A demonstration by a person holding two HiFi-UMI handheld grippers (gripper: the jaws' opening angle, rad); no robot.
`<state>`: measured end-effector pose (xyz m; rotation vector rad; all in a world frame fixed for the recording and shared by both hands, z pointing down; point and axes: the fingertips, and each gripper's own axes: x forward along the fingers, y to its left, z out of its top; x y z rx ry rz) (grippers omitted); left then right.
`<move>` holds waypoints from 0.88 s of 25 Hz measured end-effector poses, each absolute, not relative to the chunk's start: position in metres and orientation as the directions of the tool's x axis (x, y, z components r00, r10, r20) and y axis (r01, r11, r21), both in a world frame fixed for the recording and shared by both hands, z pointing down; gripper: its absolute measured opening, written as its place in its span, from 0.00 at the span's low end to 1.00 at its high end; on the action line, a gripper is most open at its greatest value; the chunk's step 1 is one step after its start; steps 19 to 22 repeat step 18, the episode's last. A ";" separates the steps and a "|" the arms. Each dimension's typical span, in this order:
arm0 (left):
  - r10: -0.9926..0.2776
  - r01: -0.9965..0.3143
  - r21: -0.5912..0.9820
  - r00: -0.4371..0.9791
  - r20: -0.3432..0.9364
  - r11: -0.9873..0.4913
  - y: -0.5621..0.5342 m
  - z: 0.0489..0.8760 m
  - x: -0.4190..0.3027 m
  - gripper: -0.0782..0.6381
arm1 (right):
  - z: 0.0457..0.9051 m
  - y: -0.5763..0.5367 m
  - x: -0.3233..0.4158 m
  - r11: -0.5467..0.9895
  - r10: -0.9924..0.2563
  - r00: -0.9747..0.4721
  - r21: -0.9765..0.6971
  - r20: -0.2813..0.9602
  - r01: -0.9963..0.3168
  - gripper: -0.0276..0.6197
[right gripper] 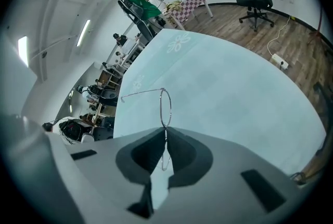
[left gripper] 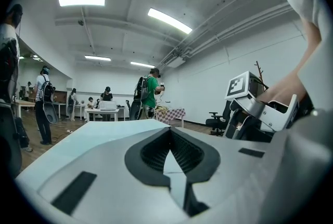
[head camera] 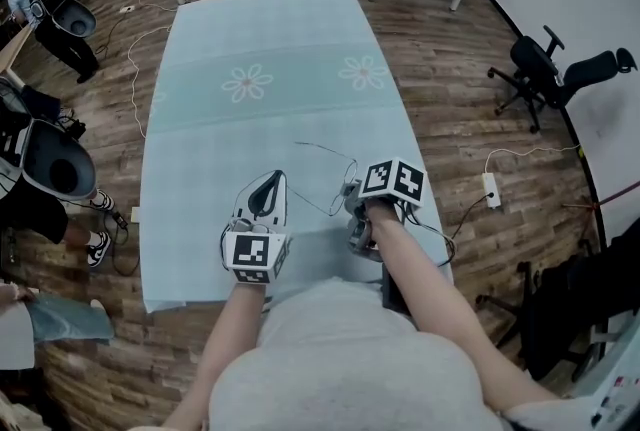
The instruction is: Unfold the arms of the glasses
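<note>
Closest is the person's pale shirt, with both forearms reaching out from it over the table (head camera: pixel 270 39) and its light blue cloth.

The right gripper (right gripper: pixel 165 132) points down at the cloth, and its jaws are clamped on the glasses (right gripper: pixel 165 108). The thin wire frame runs edge-on between the ridged pads. One round lens stands just ahead of the fingertips, and one arm (right gripper: pixel 140 93) sweeps out from the top of that lens to this gripper's left. Where the other arm lies I cannot tell.

The left gripper (left gripper: pixel 169 130) is held level just to the left of the right one. Its jaws are pressed fully together with nothing between them. The head view shows the glasses in the gap between the two tools, just clear of the left gripper's tips.

I judge the glasses very light and springy. The wire would bend or twist under a hard squeeze, and it could slip through the pads. The lenses look fragile.

The rim by the bridge, roughly where the right jaws already sit, seems the safest anchor. The free gripper would best pinch an arm a little way out from its hinge and swing it gently in the hinge's own plane.
</note>
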<state>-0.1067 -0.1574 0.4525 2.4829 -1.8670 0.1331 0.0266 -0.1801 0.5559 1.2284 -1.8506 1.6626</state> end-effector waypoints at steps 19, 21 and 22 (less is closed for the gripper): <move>-0.968 -0.971 -0.007 0.237 0.081 -0.238 -0.158 0.454 -0.107 0.12 | 0.559 -0.184 0.028 -0.076 -0.449 -0.506 -0.596 0.737 -0.800 0.07; -0.968 -0.971 -0.007 0.237 0.081 -0.238 -0.158 0.454 -0.107 0.12 | 0.559 -0.184 0.028 -0.076 -0.449 -0.506 -0.596 0.737 -0.800 0.07; -0.968 -0.971 -0.007 0.237 0.081 -0.238 -0.158 0.454 -0.107 0.12 | 0.559 -0.184 0.028 -0.076 -0.449 -0.506 -0.596 0.737 -0.800 0.07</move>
